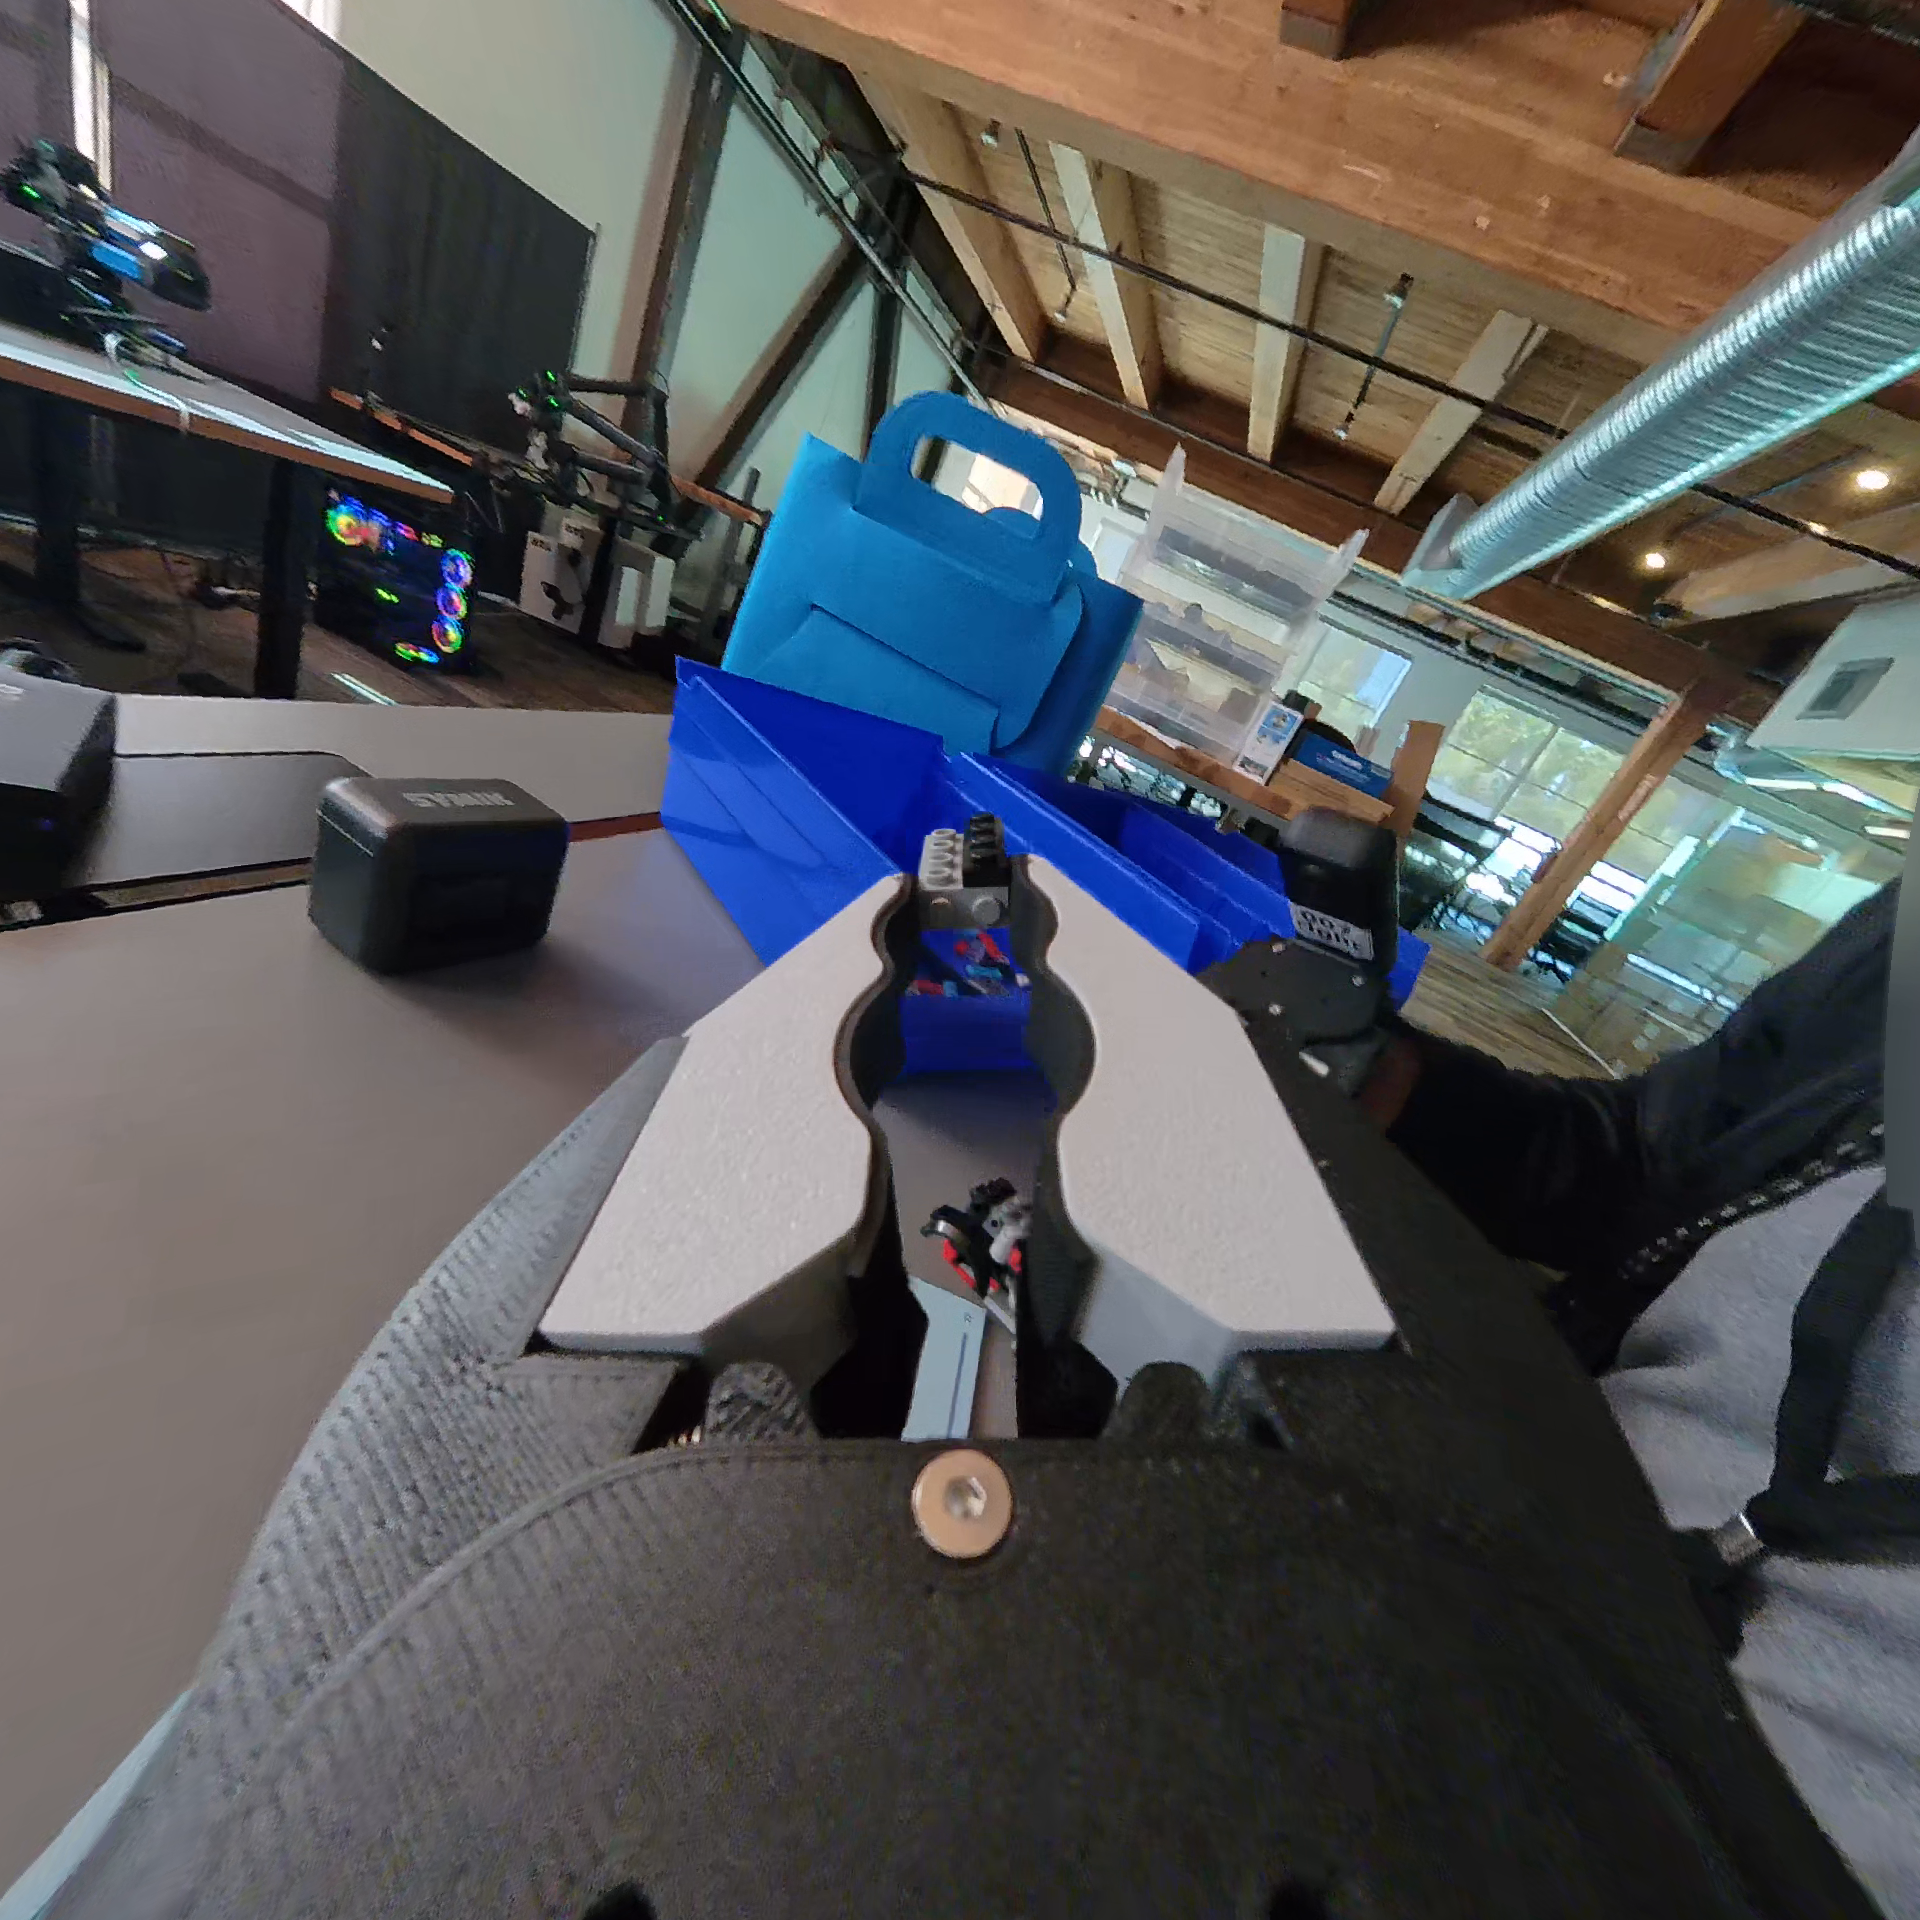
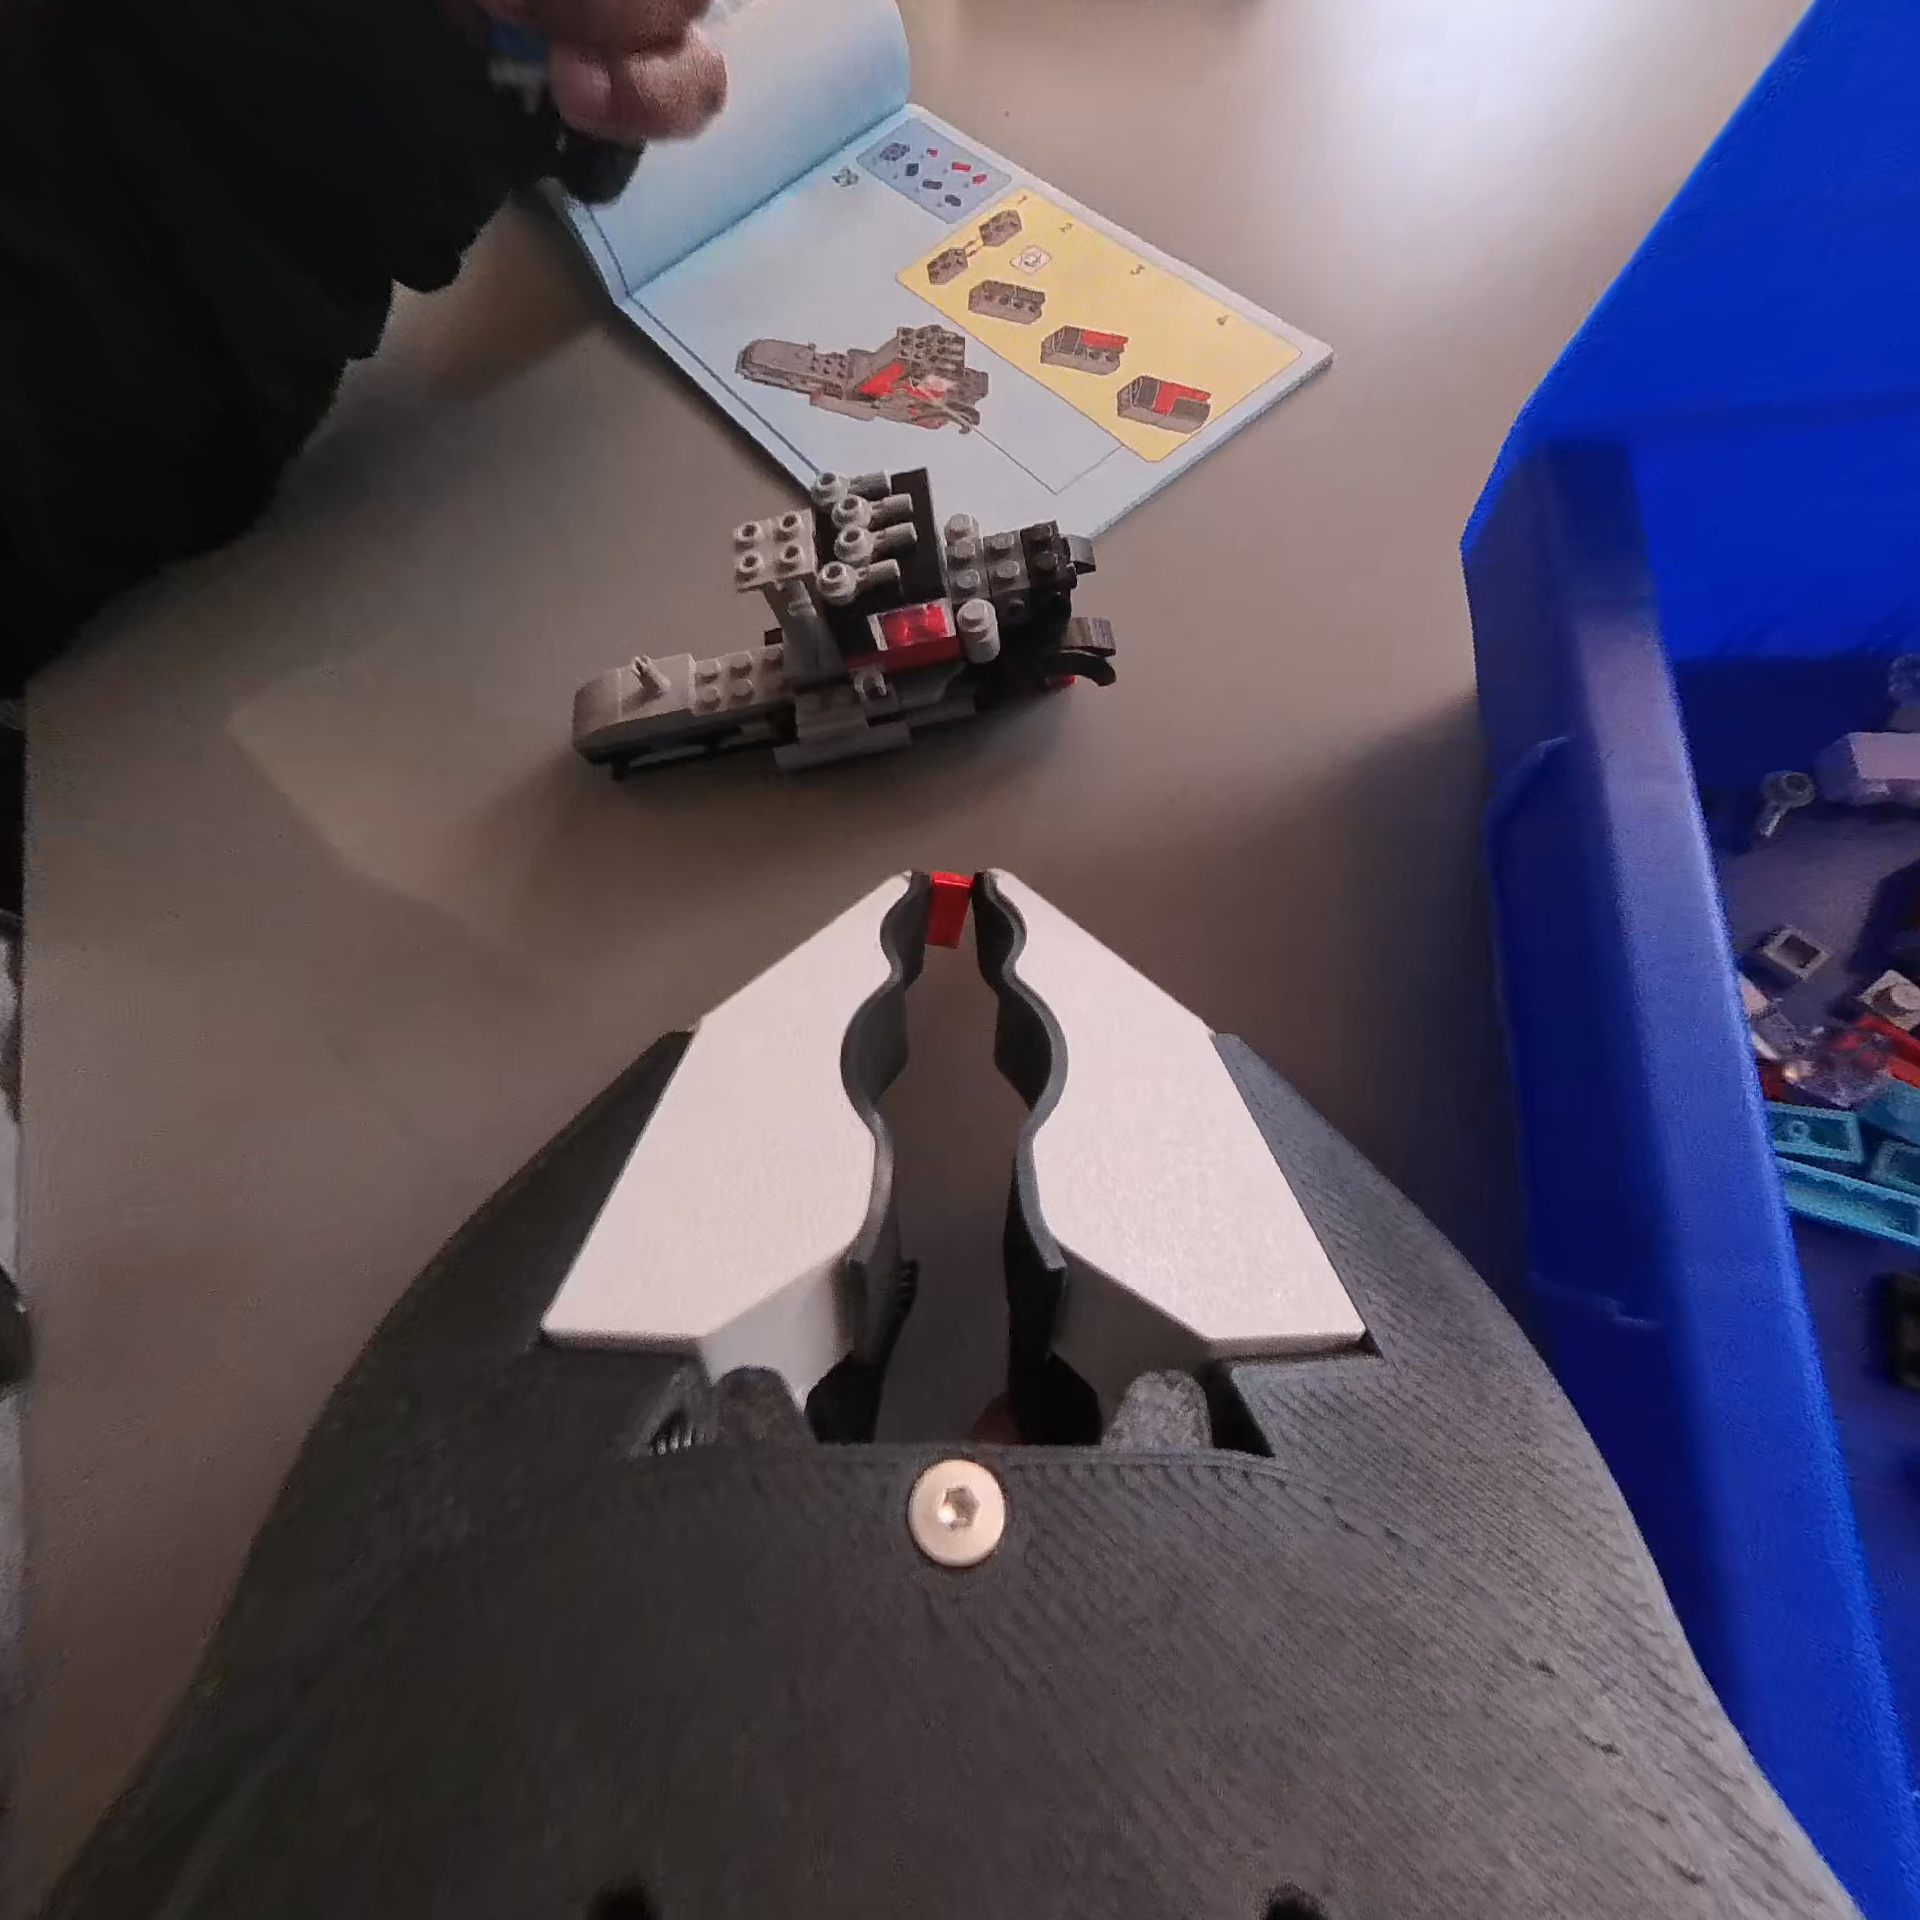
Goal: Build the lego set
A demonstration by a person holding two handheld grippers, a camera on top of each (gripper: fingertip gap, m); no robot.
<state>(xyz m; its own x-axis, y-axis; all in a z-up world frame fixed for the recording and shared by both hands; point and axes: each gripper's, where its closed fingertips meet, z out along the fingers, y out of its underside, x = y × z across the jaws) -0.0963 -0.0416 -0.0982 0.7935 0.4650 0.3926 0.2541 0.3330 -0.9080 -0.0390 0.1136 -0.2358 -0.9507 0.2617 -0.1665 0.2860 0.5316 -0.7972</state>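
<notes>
I am pinching a small red piece (image 2: 948, 907) at the very tips of my right tongs (image 2: 948, 883), which are nearly closed on it, and I am hovering them above the grey counter (image 2: 312, 935). My left tongs (image 1: 966, 883) are gripping a small grey-and-black brick cluster (image 1: 964, 871) at their tips, closed down to its width and raised off the counter.

From the right tongs the half-built model (image 2: 831, 634) is lying at twelve o'clock, near but not touching, with bare counter between. Its long axis is running crosswise to my fingers, from nine to three o'clock, with the grey nose at nine, the black tail at three and a studded tower standing in the middle. I judge the right tongs to be the nearer of the two for seating the red piece, and the approach is straight ahead onto the model's side.

Beyond it, at about one o'clock, the instruction booklet (image 2: 1039, 343) is lying open; I am leaving its print unread. The blue parts bin (image 2: 1558, 935) is sitting at three o'clock with loose pieces inside. A hand (image 2: 623, 62) is showing at eleven o'clock.

In the left view, a black box (image 1: 436, 873) bearing raised lettering is resting at ten o'clock, and a blue felt bag (image 1: 935, 603) is standing behind the bin.
</notes>
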